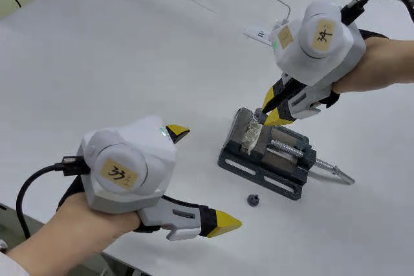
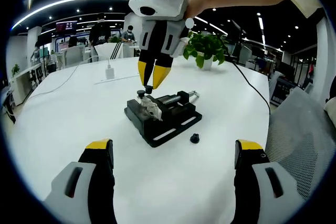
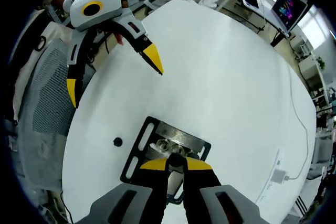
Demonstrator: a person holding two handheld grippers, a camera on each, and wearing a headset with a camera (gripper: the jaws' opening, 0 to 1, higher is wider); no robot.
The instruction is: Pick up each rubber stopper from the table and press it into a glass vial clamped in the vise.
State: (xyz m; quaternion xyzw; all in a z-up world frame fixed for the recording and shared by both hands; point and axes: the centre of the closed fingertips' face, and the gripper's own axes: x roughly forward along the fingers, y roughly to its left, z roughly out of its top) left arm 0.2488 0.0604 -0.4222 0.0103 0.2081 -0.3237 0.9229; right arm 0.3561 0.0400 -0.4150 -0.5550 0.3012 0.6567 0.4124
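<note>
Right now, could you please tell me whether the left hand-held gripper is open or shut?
Open. The left hand-held gripper has its yellow-tipped jaws wide apart in the left gripper view, gripping nothing.

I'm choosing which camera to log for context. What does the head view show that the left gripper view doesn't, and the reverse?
Extra in the head view: the hand holding the left tongs, with its black cable. Extra in the left gripper view: a potted plant, a mesh chair and people at desks behind. Shared: the right tongs shut on a rubber stopper over the vise, a loose stopper on the table, and a white charger.
</note>
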